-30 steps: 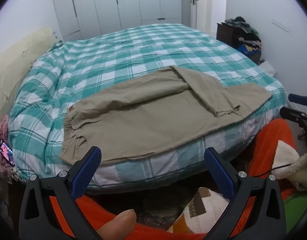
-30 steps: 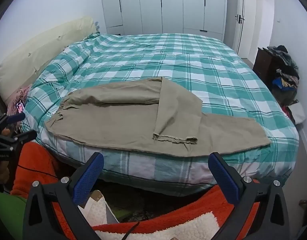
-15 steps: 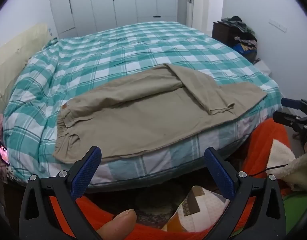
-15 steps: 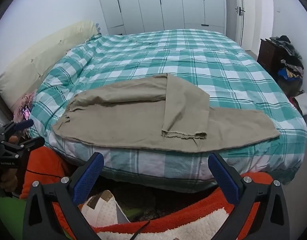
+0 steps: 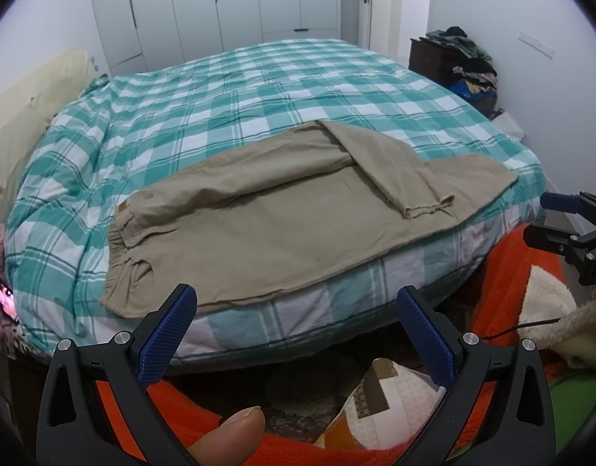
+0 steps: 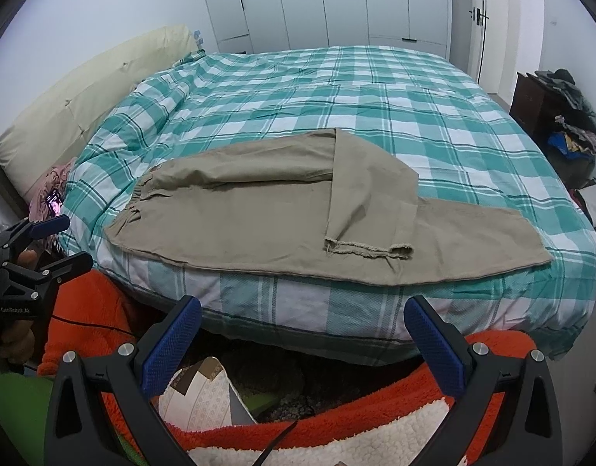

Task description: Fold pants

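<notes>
One soft, creased khaki pants (image 5: 282, 225)

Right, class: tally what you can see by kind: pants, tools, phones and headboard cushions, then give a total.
Khaki pants: 1
Tools, left tool and right tool: 2
Phone: 1
Cream headboard cushion: 1
Total: 5

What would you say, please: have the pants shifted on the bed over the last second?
No. The pants keep their place on the checked duvet: the folded-over leg hem rests on the same spot, and only the camera view has changed.
</notes>
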Available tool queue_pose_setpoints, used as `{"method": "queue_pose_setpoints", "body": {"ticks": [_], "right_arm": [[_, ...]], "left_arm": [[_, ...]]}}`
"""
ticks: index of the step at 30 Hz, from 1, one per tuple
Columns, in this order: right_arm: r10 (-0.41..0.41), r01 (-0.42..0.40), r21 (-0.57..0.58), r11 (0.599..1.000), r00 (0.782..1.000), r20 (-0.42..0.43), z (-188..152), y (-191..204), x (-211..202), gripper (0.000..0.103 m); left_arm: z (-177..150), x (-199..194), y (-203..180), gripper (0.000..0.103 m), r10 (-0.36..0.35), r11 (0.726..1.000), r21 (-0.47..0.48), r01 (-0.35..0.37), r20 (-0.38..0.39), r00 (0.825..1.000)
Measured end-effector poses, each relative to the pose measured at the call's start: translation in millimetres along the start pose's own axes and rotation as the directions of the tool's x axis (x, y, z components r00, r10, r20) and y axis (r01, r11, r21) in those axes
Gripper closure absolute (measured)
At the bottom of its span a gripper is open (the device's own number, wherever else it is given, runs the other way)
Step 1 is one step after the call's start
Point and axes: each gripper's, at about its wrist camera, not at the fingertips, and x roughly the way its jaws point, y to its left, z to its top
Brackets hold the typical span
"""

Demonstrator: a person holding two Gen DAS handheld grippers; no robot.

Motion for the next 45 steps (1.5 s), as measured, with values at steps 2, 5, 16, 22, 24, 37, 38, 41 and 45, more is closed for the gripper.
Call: {"method": "queue_pose_setpoints", "body": {"ticks": [2,5,16,22,24,37,38,41,45], "right_arm": [[0.001,-0.001,-0.003,1.0,1.0,-0.005,1,0,2,0.0],[0.002,-0.003,-0.013,1.0,1.0,-0.009,1,2,3,0.0],[0.005,-0.006,-0.02,1.0,1.0,-0.022,1,3,9,0.0],[0.007,-0.008,-0.02,1.0,1.0,-0.026,0,3,10,0.0],[0.009,-0.009,-0.017,1.0,1.0,-0.029,-1,3,12,0.0],[0.012,-0.012,-0.018,1.0,0.999,-0.033,-5,6,13,0.0],[0.011,-0.012,-0.018,1.0,0.999,-0.032,-5,6,13,0.0],[0.012,-0.012,-0.017,1.0,0.999,-0.033,-5,6,13,0.0],[0.012,-0.012,-0.016,1.0,0.999,-0.033,-5,7,13,0.0]], "left_arm": [[0,1,1,0.001,0.001,1.0,0.002,-0.001,-0.001,1.0],[-1,1,1,0.001,-0.001,1.0,0.0,0.001,-0.003,1.0],[-1,4,4,0.001,-0.003,1.0,-0.002,0.003,-0.011,1.0],[-2,8,2,0.001,-0.005,1.0,0.002,0.005,-0.019,1.0],[-3,8,1,0.001,-0.005,1.0,0.002,0.005,-0.018,1.0],[-3,8,1,0.001,-0.004,1.0,0.002,0.004,-0.017,1.0],[-3,8,-1,0.001,-0.004,1.0,0.003,0.004,-0.016,1.0],[-4,8,-2,0.001,-0.004,1.0,0.004,0.004,-0.015,1.0],[-4,8,-2,0.001,-0.004,1.0,0.003,0.004,-0.016,1.0]]}}
